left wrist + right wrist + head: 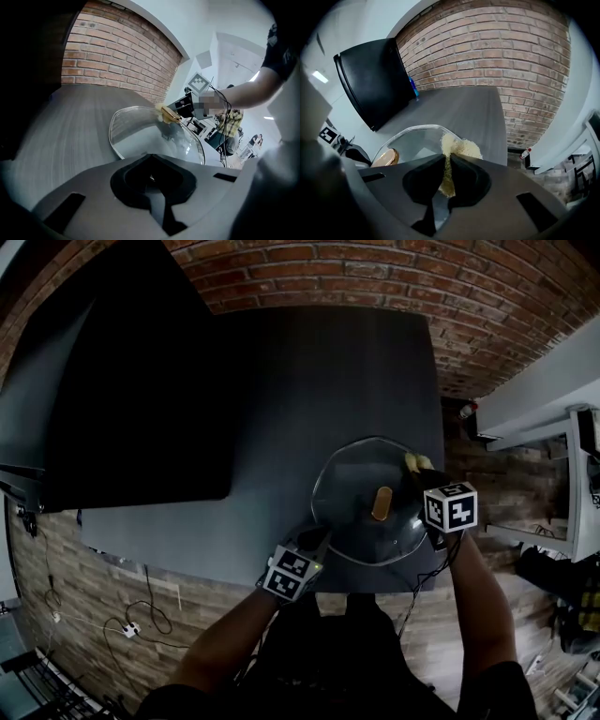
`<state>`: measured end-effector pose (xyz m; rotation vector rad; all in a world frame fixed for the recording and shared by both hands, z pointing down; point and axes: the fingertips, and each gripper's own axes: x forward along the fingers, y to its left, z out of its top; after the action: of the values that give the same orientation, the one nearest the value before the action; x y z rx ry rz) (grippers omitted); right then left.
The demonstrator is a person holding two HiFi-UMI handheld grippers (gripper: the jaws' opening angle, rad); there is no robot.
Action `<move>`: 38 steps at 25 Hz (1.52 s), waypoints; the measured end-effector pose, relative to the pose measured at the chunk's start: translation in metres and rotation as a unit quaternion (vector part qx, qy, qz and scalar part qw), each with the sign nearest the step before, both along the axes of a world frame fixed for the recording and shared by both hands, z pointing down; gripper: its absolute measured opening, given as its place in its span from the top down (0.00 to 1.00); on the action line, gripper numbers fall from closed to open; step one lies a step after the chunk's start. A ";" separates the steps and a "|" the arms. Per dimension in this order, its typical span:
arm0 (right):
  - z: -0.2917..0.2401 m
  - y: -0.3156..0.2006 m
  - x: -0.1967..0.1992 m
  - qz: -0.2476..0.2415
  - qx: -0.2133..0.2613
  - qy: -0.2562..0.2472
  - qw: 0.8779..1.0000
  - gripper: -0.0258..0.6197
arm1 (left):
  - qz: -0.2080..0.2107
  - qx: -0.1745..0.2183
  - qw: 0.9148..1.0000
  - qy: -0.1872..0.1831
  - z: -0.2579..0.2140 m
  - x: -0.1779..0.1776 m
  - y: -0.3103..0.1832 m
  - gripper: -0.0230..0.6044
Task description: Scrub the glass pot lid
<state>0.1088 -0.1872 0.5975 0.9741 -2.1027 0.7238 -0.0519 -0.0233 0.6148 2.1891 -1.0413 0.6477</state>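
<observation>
Dark grey table (281, 409), brick wall (375, 277) along its far edge. Plank floor shows beyond the near edge.

Landmark: glass pot lid (361, 521). It sits over the table's near right corner, dome side up, with a tan knob (382, 503) at its centre. The knob looks like wood, though I can't be sure from this feed.

Left of the lid and farther back: a big black panel (122, 381), upright, covering much of that side of the table.

Left claw (151, 176): at the lid's near-left rim. In the left gripper view the jaws are drawn together, and the glass edge runs down into them, with only a thin sliver of light between. I read that as clamped on the rim. The lid fills that view just past the jaws, and the knob shows at its far side.

Right claw (446, 173): at the lid's right side, beside the far-right rim. Its jaws are closed on a pale yellow fibrous scrubber (461, 147). A strip of the scrubber is pinched between the jaws, and the bushy end sticks out past the tips. That end lies against the lid's rim. From the head view the scrubber shows as a yellow tuft touching the rim.

Right of the lid, off the table: a small red-capped bottle (466, 410) on the floor by the wall. Past it is a pale ledge (534, 395).

Near-left of the lid, on the floor: loose cables (131, 624).

Both of the person's forearms reach in from the bottom of the head view, one to each claw.
</observation>
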 end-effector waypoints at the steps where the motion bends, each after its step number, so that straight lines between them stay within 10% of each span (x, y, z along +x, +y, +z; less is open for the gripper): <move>1: 0.001 -0.005 -0.002 -0.006 -0.002 0.006 1.000 0.90 | 0.000 0.000 1.000 0.001 0.000 0.000 0.000 0.91; 25: 0.011 -0.040 -0.119 -0.194 -0.070 0.083 0.975 0.90 | -0.006 -0.001 1.000 0.013 0.000 0.000 -0.002 0.91; 38: 0.007 0.059 -0.202 -0.427 -0.051 0.121 0.895 0.90 | -0.013 0.002 1.000 0.017 0.000 0.000 -0.002 0.91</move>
<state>-0.0934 -0.1277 0.6049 0.0135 -1.9651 0.2285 -0.0524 -0.0256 0.6147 2.1798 -1.0523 0.5954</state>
